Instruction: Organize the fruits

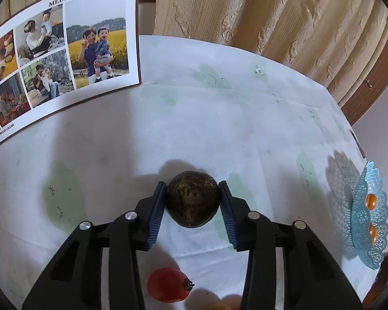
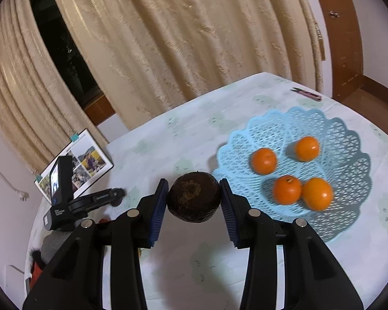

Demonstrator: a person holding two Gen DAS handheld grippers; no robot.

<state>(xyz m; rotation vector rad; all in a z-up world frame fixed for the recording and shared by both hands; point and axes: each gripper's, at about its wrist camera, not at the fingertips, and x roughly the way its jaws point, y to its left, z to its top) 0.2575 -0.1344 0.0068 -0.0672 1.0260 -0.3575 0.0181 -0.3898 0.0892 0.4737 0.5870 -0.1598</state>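
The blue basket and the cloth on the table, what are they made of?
The blue basket looks like moulded plastic: a stiff lattice of little holes, a scalloped rim and a slight sheen. The tablecloth is less sure: pale, printed with faint green shapes and marked by straight fold creases, so it may be thin fabric or a plastic sheet.

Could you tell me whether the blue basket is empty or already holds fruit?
It holds fruit: four oranges lie inside the blue basket, none stacked, with bare mesh around them.
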